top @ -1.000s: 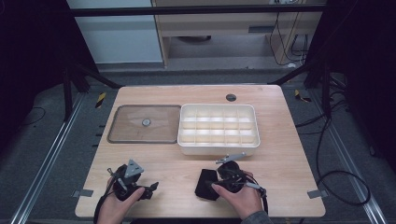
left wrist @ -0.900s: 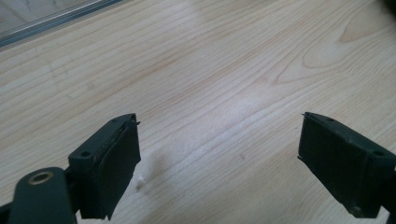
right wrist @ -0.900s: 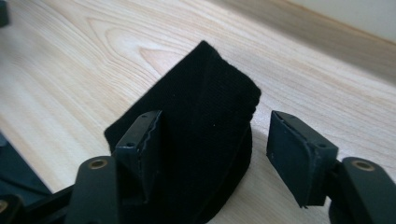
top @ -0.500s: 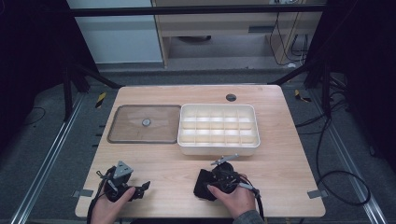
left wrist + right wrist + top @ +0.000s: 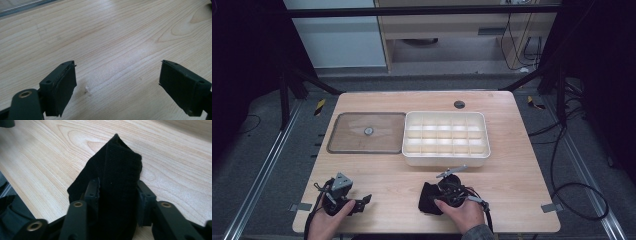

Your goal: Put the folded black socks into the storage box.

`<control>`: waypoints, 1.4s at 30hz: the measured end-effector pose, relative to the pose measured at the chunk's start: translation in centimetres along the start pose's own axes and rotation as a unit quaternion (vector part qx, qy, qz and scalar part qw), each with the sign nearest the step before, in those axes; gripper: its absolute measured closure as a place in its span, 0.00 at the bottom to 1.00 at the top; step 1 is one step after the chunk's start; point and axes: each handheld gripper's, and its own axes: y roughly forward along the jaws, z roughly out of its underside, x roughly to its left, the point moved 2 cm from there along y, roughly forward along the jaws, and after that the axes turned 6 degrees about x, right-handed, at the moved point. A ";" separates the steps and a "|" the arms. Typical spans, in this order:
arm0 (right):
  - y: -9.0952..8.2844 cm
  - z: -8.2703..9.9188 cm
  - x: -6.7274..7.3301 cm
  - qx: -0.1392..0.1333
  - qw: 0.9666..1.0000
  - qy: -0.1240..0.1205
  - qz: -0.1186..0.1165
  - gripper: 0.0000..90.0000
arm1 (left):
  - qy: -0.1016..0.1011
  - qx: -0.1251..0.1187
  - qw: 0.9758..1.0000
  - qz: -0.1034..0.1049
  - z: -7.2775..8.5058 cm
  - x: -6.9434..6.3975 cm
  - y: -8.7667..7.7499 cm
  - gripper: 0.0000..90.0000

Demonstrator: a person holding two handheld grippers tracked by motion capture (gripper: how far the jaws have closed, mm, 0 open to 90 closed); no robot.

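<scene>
A black knitted cloth (image 5: 427,199) lies near the table's front edge, right of centre. A fold of the cloth (image 5: 121,165) stands up between the jaws of my right gripper (image 5: 117,188), whose pads press on both sides of it. These jaws have just been closing on it. From above, a hand holds the right gripper (image 5: 437,196) against the cloth's right side. My left gripper (image 5: 362,202) sits at the front left. Its jaws stand wide apart over bare wood, so the left gripper (image 5: 117,75) is open and holds nothing.
A white tray (image 5: 444,160) divided into several compartments stands mid-table, just behind the right gripper. To its left lies a flat clear lid (image 5: 347,146) with a small round knob (image 5: 368,131). A dark round hole (image 5: 459,104) marks the table's far side. Cables trail on the floor at the right.
The left gripper has drawn a little toward the front left edge. The right hand and the black cloth stay in nearly the same spot.
</scene>
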 end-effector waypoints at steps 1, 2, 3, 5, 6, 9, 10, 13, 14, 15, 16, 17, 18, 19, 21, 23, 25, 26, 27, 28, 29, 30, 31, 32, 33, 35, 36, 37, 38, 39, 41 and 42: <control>0.0 0.0 0.0 -0.001 1.000 -0.003 -0.001 0.72 | 0.000 0.000 1.000 -0.001 0.0 0.1 0.0 0.15; -0.1 0.0 -0.1 -0.007 1.000 -0.008 -0.008 0.74 | -0.002 -0.001 1.000 -0.003 0.1 0.2 0.0 0.14; -0.1 0.0 -0.1 -0.007 1.000 -0.008 -0.008 0.74 | -0.001 -0.001 1.000 -0.006 0.1 0.3 0.0 0.14; -0.3 0.1 -0.1 -0.014 1.000 -0.006 -0.021 0.74 | -0.002 -0.002 1.000 -0.015 0.2 0.6 -0.1 0.13; -0.6 0.1 -0.1 -0.019 1.000 -0.006 -0.023 0.74 | -0.003 -0.003 1.000 -0.019 0.2 0.8 -0.1 0.13; -1.7 0.0 -0.1 -0.037 0.999 -0.010 -0.022 0.74 | -0.001 0.001 0.999 -0.040 0.4 1.3 -0.1 0.11; -2.1 -0.1 -0.2 -0.041 0.999 -0.012 -0.019 0.74 | -0.002 0.004 0.999 -0.046 0.4 1.6 0.0 0.11; -3.6 -0.5 -0.4 -0.045 0.999 -0.021 0.002 0.74 | -0.007 0.009 0.998 -0.056 0.5 2.3 0.2 0.10; -3.9 -0.5 -0.5 -0.046 0.999 -0.023 0.006 0.74 | -0.007 0.011 0.998 -0.058 0.6 2.5 0.2 0.10; -4.2 -0.5 -0.6 -0.047 0.998 -0.026 0.014 0.74 | -0.006 0.014 0.998 -0.060 0.6 2.7 0.3 0.09; -4.6 -0.5 -0.6 -0.048 0.998 -0.029 0.017 0.74 | -0.007 0.016 0.998 -0.059 0.6 2.8 0.4 0.09; -4.9 -0.5 -0.7 -0.048 0.998 -0.031 0.020 0.74 | -0.011 0.014 0.998 -0.057 0.7 3.0 0.6 0.08; -5.2 -0.4 -0.8 -0.049 0.998 -0.031 0.021 0.74 | -0.013 0.016 0.998 -0.055 0.7 3.1 0.8 0.07; -5.4 -0.4 -0.9 -0.048 0.998 -0.033 0.027 0.74 | -0.018 0.015 0.998 -0.055 0.6 3.3 1.0 0.07; -5.9 -0.3 -1.3 -0.045 0.998 -0.038 0.036 0.74 | -0.024 0.016 0.998 -0.053 0.6 3.7 1.4 0.06; -6.2 -0.3 -1.5 -0.043 0.998 -0.037 0.041 0.74 | -0.024 0.014 0.998 -0.055 0.5 3.8 1.7 0.05; -6.8 -0.3 -1.8 -0.048 0.997 -0.039 0.041 0.74 | -0.020 0.016 0.998 -0.055 0.7 3.9 1.9 0.05; -7.1 -0.4 -1.9 -0.049 0.997 -0.039 0.041 0.74 | -0.023 0.015 0.998 -0.051 0.7 4.0 2.0 0.04; -7.3 -0.5 -2.0 -0.050 0.997 -0.041 0.042 0.74 | -0.025 0.013 0.998 -0.053 0.7 4.0 2.0 0.04; -7.5 -0.6 -2.1 -0.052 0.997 -0.042 0.043 0.74 | -0.026 0.014 0.998 -0.055 0.7 4.1 2.0 0.04; -7.9 -0.8 -2.1 -0.055 0.997 -0.043 0.044 0.74 | -0.028 0.011 0.998 -0.055 0.7 4.1 2.1 0.04; -8.2 -1.0 -2.2 -0.061 0.996 -0.043 0.044 0.74 | -0.029 0.012 0.998 -0.054 0.7 4.0 2.1 0.04; -8.6 -1.1 -2.3 -0.064 0.996 -0.045 0.046 0.74 | -0.028 0.011 0.998 -0.053 0.7 3.9 2.1 0.04; -9.1 -1.3 -2.3 -0.066 0.996 -0.046 0.047 0.74 | -0.024 0.011 0.998 -0.054 0.7 3.9 2.1 0.03; -9.5 -1.5 -2.5 -0.071 0.995 -0.050 0.048 0.74 | -0.021 0.010 0.998 -0.052 0.8 3.9 2.2 0.02; -10.4 -1.9 -2.8 -0.076 0.994 -0.053 0.051 0.74 | -0.021 0.002 0.998 -0.051 0.9 4.0 2.1 0.02; -10.8 -2.1 -3.0 -0.080 0.994 -0.054 0.053 0.74 | -0.018 0.000 0.998 -0.052 1.0 4.1 2.2 0.01; -11.2 -2.3 -3.3 -0.083 0.994 -0.053 0.055 0.74 | -0.018 -0.007 0.998 -0.052 1.1 4.3 2.2 0.00; -11.6 -2.5 -3.6 -0.090 0.993 -0.053 0.057 0.74 | -0.022 -0.012 0.998 -0.053 1.1 4.3 2.3 0.00; -12.0 -2.6 -3.9 -0.093 0.993 -0.051 0.059 0.74 | -0.023 -0.013 0.998 -0.053 1.2 4.3 2.3 0.00; -12.9 -2.8 -4.3 -0.101 0.992 -0.048 0.063 0.74 | -0.023 -0.013 0.998 -0.054 1.1 4.3 2.3 0.00; -13.4 -3.0 -4.4 -0.103 0.991 -0.048 0.066 0.74 | -0.026 -0.014 0.998 -0.055 1.2 4.3 2.3 0.00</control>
